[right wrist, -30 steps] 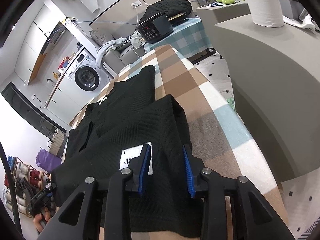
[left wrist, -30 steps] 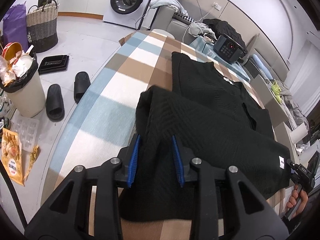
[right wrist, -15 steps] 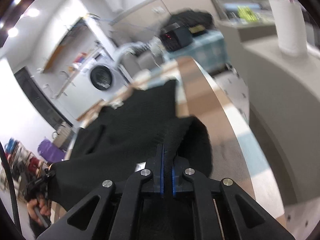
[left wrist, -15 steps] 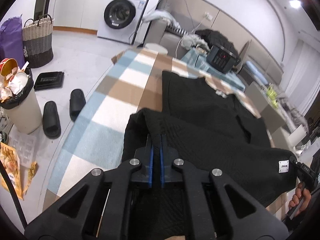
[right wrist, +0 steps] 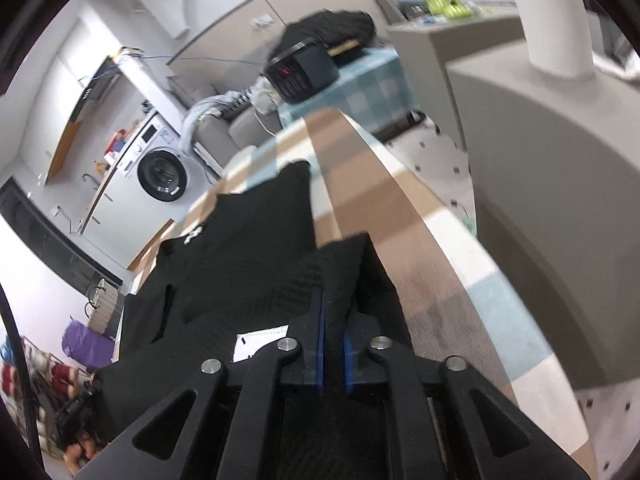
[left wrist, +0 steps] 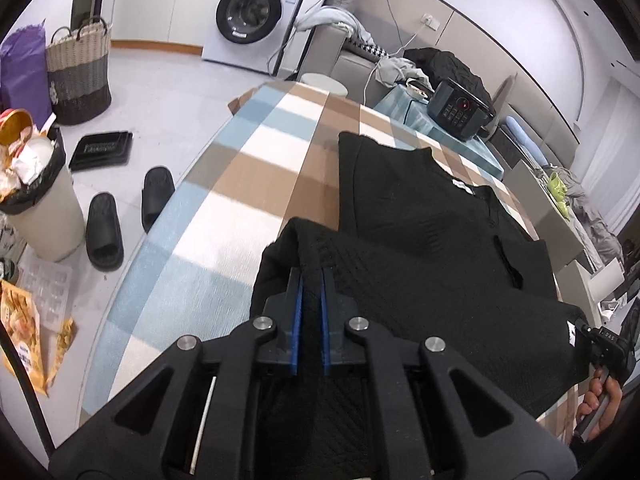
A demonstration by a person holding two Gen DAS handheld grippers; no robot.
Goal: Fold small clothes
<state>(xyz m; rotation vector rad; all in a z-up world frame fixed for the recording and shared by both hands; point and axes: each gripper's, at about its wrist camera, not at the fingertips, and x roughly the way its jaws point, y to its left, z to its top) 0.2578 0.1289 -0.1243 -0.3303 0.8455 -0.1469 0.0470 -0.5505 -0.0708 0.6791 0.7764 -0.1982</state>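
A black knitted garment [left wrist: 432,248] lies on a table with a checked cloth [left wrist: 256,168]; its near part is folded up over the rest. My left gripper [left wrist: 311,280] is shut on the garment's near left corner and holds it lifted. My right gripper [right wrist: 332,316] is shut on the garment [right wrist: 240,248] at the near right corner, beside a white label [right wrist: 256,344]. The right gripper also shows at the far right of the left wrist view [left wrist: 600,344]. The cloth pinched inside both grippers is hidden by the fingers.
Left of the table on the floor are two black slippers [left wrist: 120,216], a full bin [left wrist: 36,208], a black tray [left wrist: 102,150] and a woven basket [left wrist: 78,76]. A washing machine [left wrist: 256,16] stands behind. A black appliance [left wrist: 460,114] sits beyond the table. A grey counter [right wrist: 552,184] is right.
Both grippers were open around the garment's near edge a second ago; they have closed on it and lifted the corners, carrying the fold forward over the garment.
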